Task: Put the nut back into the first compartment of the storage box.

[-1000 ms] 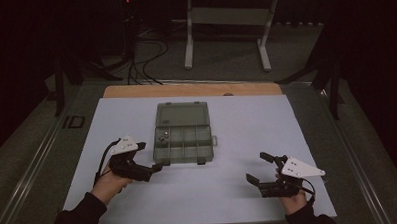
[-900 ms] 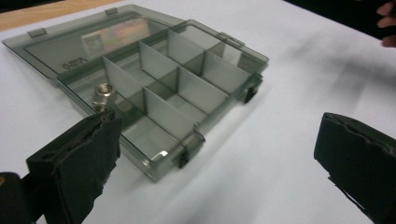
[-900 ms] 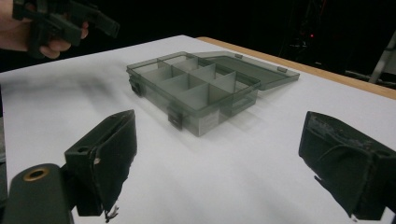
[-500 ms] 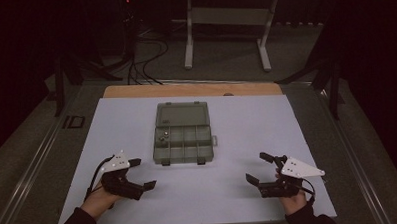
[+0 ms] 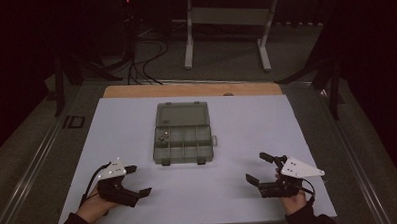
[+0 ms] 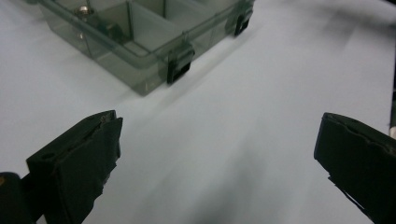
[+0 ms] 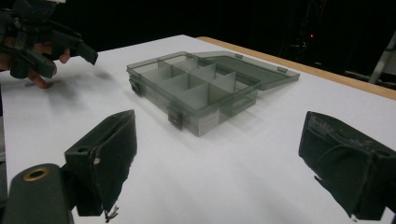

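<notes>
The counter, covered in a white sheet, carries one thing: a translucent grey compartment box lying open, its lid folded flat on the far side. The box sits ahead of both sets of fingers and between them, well apart from each. The left gripper rests low in the person's hand near the front edge, its fingers spread wide with nothing between them. The right gripper is likewise held low on the other side, its fingers also spread and empty.

Judging from this, the step in hand is an approach to the box, either to reach into a compartment or to close the lid. To do it well, one gripper should steady the front wall near the latches while the other works, since so light a box is likely to slide on the smooth sheet. Coming in level and slowly would keep the fingers from knocking the dividers.

The left gripper view shows the two dark front latches close up and a small metal part in a near-corner compartment beyond its fingers. In the high view that part reads as a few pale specks in the left compartments. The right gripper view shows the dividers and flat lid from the side, with the left gripper beyond the box.
</notes>
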Available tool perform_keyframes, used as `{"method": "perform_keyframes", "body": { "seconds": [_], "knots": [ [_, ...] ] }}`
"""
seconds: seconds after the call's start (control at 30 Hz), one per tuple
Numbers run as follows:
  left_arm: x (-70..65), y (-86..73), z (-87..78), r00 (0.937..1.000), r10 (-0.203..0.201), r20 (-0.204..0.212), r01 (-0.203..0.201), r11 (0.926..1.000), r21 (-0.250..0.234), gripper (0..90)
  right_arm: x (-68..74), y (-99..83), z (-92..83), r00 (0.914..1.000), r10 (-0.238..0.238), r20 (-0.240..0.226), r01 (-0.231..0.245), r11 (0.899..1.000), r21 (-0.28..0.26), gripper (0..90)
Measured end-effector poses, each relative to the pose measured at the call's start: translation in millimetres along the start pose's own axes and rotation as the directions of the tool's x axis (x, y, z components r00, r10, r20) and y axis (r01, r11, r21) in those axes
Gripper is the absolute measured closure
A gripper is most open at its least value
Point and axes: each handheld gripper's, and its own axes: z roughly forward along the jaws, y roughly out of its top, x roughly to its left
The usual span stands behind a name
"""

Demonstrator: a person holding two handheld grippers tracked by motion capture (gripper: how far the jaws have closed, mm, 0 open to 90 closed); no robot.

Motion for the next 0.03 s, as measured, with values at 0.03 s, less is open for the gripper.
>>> {"method": "perform_keyframes", "body": {
  "seconds": [0.03],
  "knots": [
    [0.0, 0.0, 0.0, 1.0000, 0.000, 0.000, 0.000, 1.0000, 0.000, 1.2, 0.0, 0.0, -0.1, 1.0000, 0.001, 0.000, -0.001, 1.000, -0.002, 11.5]
  ]
}}
